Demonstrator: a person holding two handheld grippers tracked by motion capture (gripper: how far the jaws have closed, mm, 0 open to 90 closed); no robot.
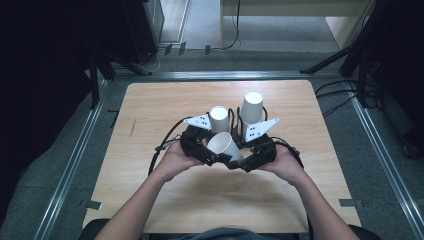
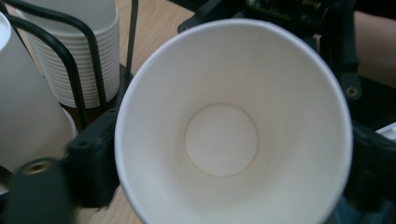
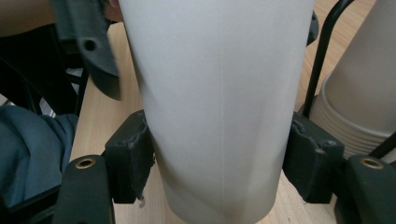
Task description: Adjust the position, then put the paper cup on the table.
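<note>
Cup (image 3: 219, 107) clamped in right gripper (image 3: 219, 163) jaws — left gripper (image 1: 200, 147) apparently loose.

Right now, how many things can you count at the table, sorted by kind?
Single white paper cup, clamped in the right tool: 1
Stacks of upside-down white cups: 2
Hand-held tools, counting the left tool: 2
Total: 5
</note>
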